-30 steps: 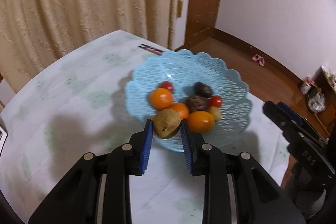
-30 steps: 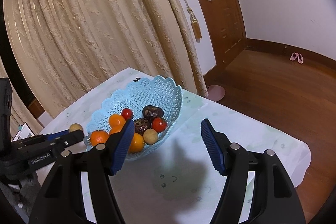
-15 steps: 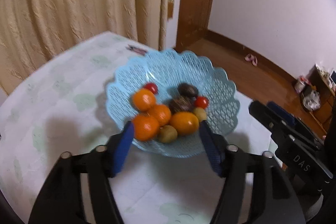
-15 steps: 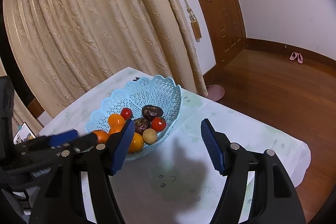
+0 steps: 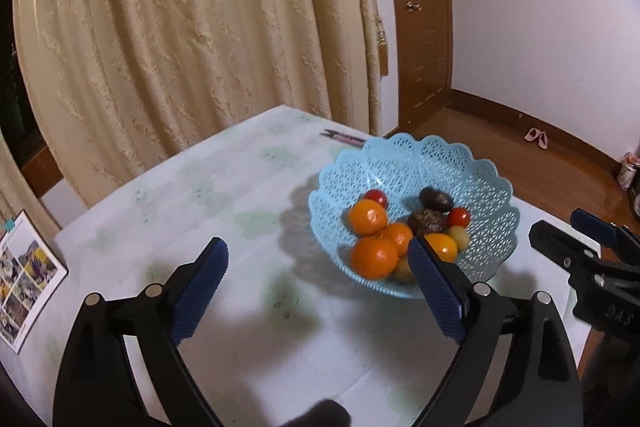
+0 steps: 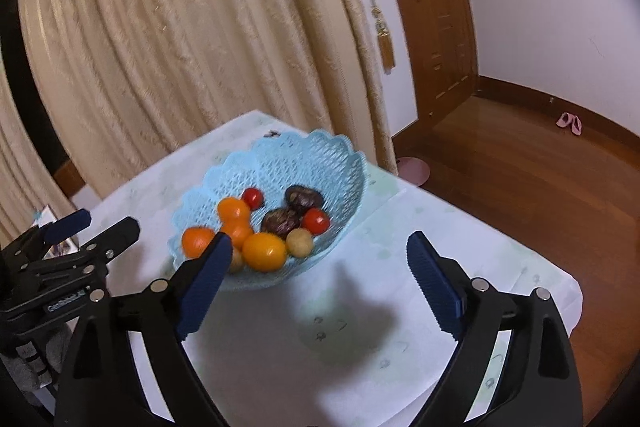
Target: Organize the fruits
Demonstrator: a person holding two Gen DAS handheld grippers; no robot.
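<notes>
On the tablecloth, the blue lattice basket [image 5: 416, 163] holds every fruit, oranges [image 5: 374, 257] heaped near its front rim. Both the left gripper [image 5: 318, 277] and right gripper [image 6: 320, 269] are opening, empty; a careless nudge could spill that pile.

**Open cloth on my left, basket on my right**

Ahead of my left gripper [image 5: 318, 281] the table [image 5: 224, 195] lies bare. The blue basket [image 5: 492, 187] blocks the right, and my right gripper [image 5: 592, 247] crowds the basket's far side.
</notes>
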